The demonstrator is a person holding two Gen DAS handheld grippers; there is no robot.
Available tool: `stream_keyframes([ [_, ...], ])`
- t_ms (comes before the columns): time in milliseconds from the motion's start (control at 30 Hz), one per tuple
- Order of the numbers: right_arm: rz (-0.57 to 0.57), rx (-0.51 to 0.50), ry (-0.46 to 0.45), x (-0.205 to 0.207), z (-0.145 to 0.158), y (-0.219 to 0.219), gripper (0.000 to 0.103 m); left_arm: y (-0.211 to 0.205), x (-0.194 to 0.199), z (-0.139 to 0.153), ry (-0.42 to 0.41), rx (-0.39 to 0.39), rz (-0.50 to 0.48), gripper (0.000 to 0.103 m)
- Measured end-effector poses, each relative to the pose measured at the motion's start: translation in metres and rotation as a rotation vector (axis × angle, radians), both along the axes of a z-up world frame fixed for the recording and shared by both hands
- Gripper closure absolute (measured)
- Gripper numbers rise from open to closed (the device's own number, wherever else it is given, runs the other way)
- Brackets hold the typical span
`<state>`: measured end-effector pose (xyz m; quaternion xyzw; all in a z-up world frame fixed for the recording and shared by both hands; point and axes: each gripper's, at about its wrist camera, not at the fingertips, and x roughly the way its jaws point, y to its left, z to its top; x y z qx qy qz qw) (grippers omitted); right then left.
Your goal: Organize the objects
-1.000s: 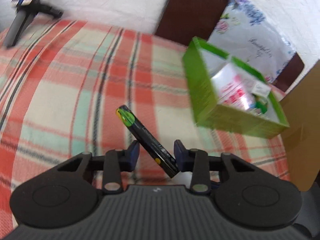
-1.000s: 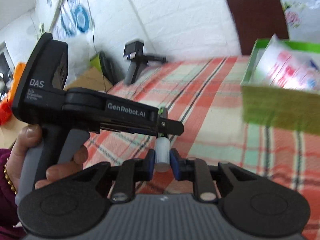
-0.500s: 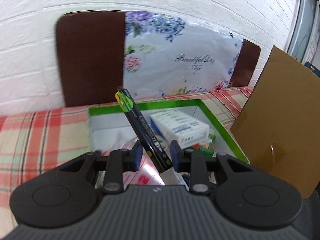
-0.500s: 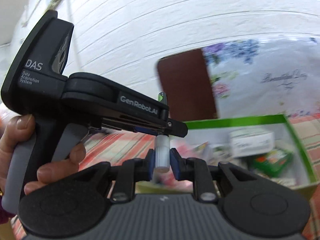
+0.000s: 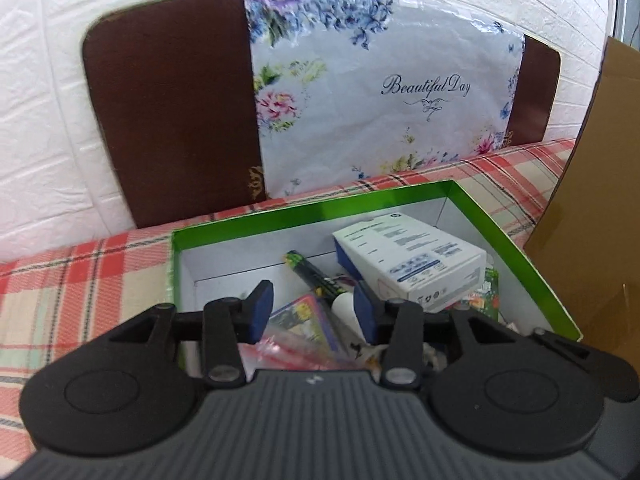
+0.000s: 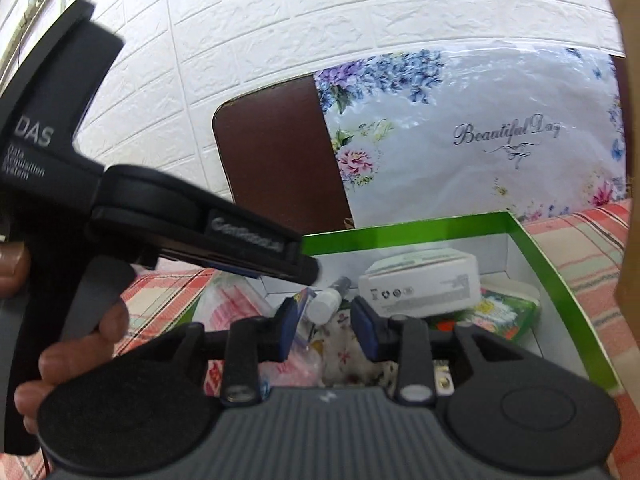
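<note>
Both the left gripper and right gripper have just been opening, jaws apart and empty, over the green box at frame centre, where the released black marker lies; next, I judge, withdrawing both.

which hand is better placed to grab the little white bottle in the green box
Right, probably: the right gripper has jaws that have just been opening, and the white bottle sits between them, straight ahead in the green box.
</note>
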<state>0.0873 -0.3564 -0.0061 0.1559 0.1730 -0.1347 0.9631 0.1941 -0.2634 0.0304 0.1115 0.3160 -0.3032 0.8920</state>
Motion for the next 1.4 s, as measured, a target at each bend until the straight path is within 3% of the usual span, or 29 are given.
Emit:
stream_keyframes([
  [300,-0.070,0.057,-0.013,-0.072,0.013,0.001,0.067,0.030,-0.057,0.019,-0.082,0.029,0.049,0.043],
  [467,-0.081,0.065,-0.010,-0.097,0.022,0.012,0.064,0.053,-0.087,0.019,-0.073,0.043,0.077,0.037],
  [600,-0.078,0.055,-0.017,-0.111,0.031,0.025,0.057,0.072,-0.107,0.020,-0.087,0.044,0.112,0.021],
  [700,-0.071,0.030,-0.019,-0.119,0.038,0.037,0.053,0.086,-0.122,0.022,-0.117,0.037,0.134,0.015],
  [933,-0.053,0.030,-0.023,-0.132,0.049,0.061,0.040,0.116,-0.144,0.021,-0.121,0.022,0.187,0.007],
  [1000,-0.052,0.029,-0.026,-0.136,0.051,0.067,0.024,0.123,-0.149,0.019,-0.121,0.023,0.197,0.005],
  [1033,-0.050,0.030,-0.030,-0.139,0.052,0.070,0.020,0.126,-0.152,0.018,-0.121,0.026,0.201,0.005],
  [1100,-0.044,0.025,-0.032,-0.142,0.053,0.076,0.019,0.132,-0.155,0.015,-0.119,0.029,0.215,0.000],
  [1400,-0.013,0.001,-0.005,-0.140,0.054,0.096,0.012,0.149,-0.155,0.003,-0.073,0.044,0.266,0.000],
])
